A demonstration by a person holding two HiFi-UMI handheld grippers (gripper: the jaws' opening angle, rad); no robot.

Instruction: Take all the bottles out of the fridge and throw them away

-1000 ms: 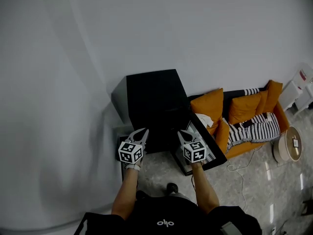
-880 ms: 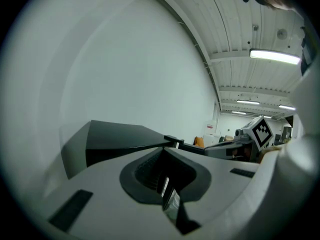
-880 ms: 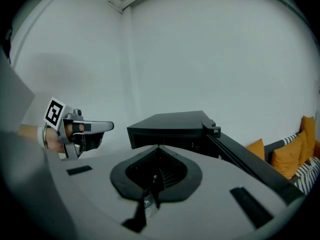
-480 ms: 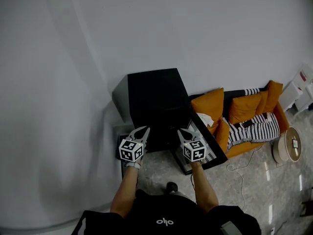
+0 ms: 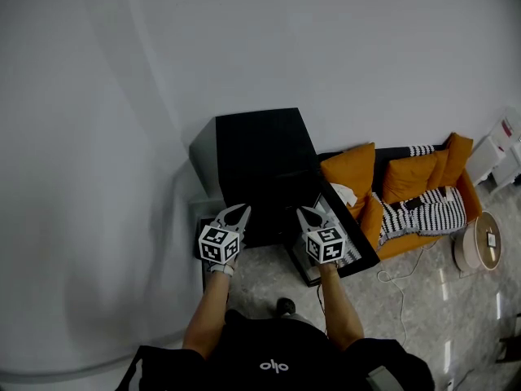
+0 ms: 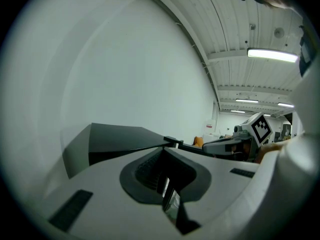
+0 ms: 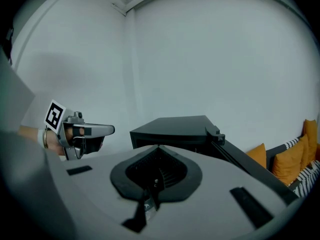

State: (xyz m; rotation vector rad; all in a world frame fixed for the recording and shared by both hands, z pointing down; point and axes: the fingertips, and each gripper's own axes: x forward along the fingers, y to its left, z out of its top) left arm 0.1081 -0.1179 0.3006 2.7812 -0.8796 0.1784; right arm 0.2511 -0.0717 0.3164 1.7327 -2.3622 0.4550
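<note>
A small black fridge (image 5: 260,149) stands against the white wall, and its door (image 5: 346,239) hangs open toward the right. No bottle shows in any view; the inside of the fridge is dark and hidden. My left gripper (image 5: 238,212) hovers at the fridge's front left, jaws together and empty. My right gripper (image 5: 308,213) hovers level with it, over the open door, also shut and empty. In the left gripper view the shut jaws (image 6: 167,146) point at the fridge (image 6: 115,144). The right gripper view has the shut jaws (image 7: 159,146) aimed at the fridge (image 7: 175,129) and its door (image 7: 250,164).
An orange sofa (image 5: 407,194) with striped cushions sits right of the fridge. A round white side table (image 5: 480,239) and white boxes (image 5: 496,149) stand further right. A white cable (image 5: 403,279) trails over the pale stone floor. The wall closes off the left side.
Both grippers have crept a little forward toward the fridge. Their jaws have stayed shut.
</note>
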